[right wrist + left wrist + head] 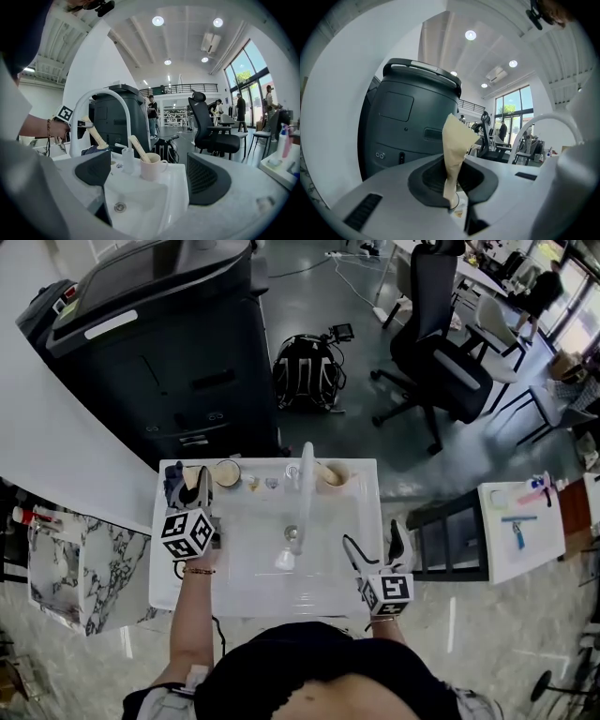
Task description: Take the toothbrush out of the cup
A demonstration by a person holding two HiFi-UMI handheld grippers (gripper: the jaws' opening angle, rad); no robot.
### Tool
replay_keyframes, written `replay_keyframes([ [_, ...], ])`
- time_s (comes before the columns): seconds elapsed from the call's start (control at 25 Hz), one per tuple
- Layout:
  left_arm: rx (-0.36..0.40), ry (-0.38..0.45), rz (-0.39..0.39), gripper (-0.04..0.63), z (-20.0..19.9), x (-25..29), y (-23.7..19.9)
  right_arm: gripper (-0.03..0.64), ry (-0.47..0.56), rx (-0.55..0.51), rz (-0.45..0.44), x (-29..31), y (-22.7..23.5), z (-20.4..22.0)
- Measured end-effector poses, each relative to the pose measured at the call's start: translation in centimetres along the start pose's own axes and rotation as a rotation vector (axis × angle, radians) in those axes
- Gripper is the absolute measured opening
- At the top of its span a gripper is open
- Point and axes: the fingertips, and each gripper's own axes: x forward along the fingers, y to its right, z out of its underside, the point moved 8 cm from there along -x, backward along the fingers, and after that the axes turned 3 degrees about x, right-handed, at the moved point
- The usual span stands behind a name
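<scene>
My left gripper (pixel 197 480) is shut on a beige toothbrush (pixel 454 136), whose handle runs up between the jaws. In the right gripper view that toothbrush (pixel 96 136) slants up from the rim of the left cup (pixel 226 472), and I cannot tell whether its lower end is free of the cup. A second cup (pixel 152 167) at the back right of the sink holds another beige toothbrush (pixel 138 147). At the sink's front right corner my right gripper (pixel 375 542) is open, with nothing between its jaws.
A tall white faucet (pixel 305 484) arches over the white sink basin (pixel 253 563). A dark cloth (pixel 173 486) lies at the sink's back left corner. Behind the sink stand a black copier (pixel 159 343), a backpack (pixel 305 371) and an office chair (pixel 436 343).
</scene>
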Motion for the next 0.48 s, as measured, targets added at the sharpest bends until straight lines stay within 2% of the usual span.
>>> replay_keyframes([
  [0.24,-0.011,0.091,0.032,0.029,-2.9,-4.0,2.3,0.503,0.007,-0.010,-0.013,-0.3,-0.2,0.0],
  [0.48,-0.020,0.123,0.038,0.029,-3.9,-8.8,4.0,0.503,0.019,-0.032,-0.030,-0.5,-0.4,-0.4],
])
